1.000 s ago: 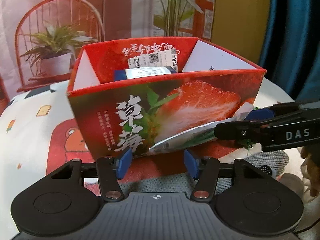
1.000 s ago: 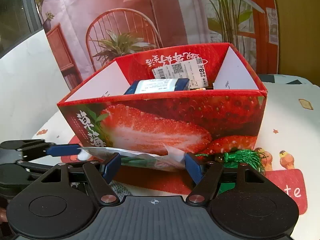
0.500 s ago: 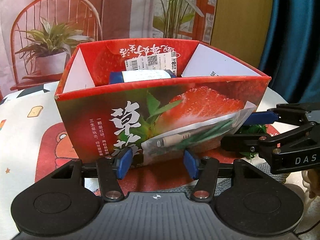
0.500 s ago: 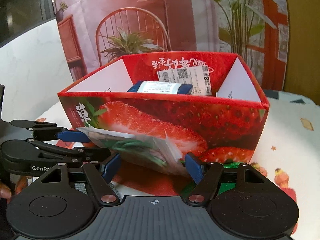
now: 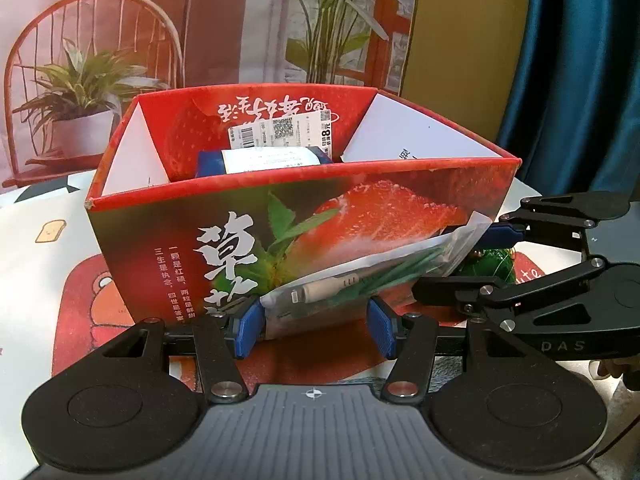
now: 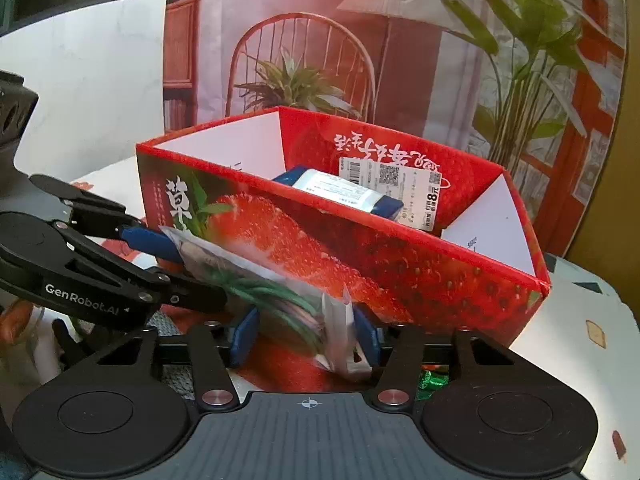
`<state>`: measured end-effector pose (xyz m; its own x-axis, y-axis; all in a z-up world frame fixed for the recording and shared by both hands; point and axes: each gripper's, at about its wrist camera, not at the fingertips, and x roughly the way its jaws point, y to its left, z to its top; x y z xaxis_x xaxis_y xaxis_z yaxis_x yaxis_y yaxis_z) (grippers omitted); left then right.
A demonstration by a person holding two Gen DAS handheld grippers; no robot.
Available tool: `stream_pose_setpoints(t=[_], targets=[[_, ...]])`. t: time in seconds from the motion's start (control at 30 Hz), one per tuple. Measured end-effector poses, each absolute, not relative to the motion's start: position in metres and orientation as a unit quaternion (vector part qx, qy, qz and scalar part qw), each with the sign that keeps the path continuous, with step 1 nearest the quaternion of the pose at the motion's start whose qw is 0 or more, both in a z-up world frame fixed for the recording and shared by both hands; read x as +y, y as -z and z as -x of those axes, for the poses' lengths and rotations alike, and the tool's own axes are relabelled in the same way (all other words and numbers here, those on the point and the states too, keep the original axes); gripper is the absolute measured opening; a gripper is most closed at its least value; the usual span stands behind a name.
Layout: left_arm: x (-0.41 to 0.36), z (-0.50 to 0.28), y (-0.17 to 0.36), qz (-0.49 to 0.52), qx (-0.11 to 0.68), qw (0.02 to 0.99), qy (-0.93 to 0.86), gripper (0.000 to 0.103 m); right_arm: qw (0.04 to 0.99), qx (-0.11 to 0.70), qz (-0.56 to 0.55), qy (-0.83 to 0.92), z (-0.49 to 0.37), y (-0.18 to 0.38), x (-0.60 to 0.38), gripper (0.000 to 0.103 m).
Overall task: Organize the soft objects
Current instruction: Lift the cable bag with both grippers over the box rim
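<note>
A clear plastic bag point(image 5: 360, 280) point(image 6: 260, 284) with a green cable and a white plug inside hangs slanted in front of the red strawberry box point(image 5: 300, 184) point(image 6: 400, 236). My left gripper point(image 5: 315, 326) point(image 6: 200, 278) is shut on the bag's lower left end across its width. My right gripper point(image 6: 306, 336) point(image 5: 454, 264) takes the other end. Its jaws are closing, and the bag crumples against the right-hand pad. Inside the box lie a blue packet point(image 5: 264, 160) point(image 6: 340, 192) and a price label.
A green tassel point(image 5: 492, 264) lies on the printed tablecloth point(image 5: 44, 248) by the box's right front corner. Grey knit cloth point(image 5: 448, 368) sits under the grippers. A printed backdrop stands close behind the box, with a blue curtain point(image 5: 580, 80) at the right.
The bag has risen off the cloth and now slants between the two grippers. The right gripper has rolled and its jaws have narrowed onto the bag. The left gripper's jaws kept their width.
</note>
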<state>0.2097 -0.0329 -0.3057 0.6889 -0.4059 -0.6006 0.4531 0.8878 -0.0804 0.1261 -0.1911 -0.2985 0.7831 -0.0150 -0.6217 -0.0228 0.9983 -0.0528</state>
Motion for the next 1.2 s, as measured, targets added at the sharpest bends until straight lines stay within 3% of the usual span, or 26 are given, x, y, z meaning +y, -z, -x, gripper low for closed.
stream_pose_setpoints(t=[0.47, 1.2], targets=[[-0.031, -0.204, 0.295, -0.022, 0.302, 0.923, 0.239, 0.046, 0.942, 0.335, 0.011, 0.011, -0.124, 0.303, -0.196, 0.027], [-0.014, -0.17, 0.235, 0.01, 0.236, 0.947, 0.219, 0.047, 0.961, 0.275, 0.008, 0.002, -0.111, 0.239, -0.182, 0.026]])
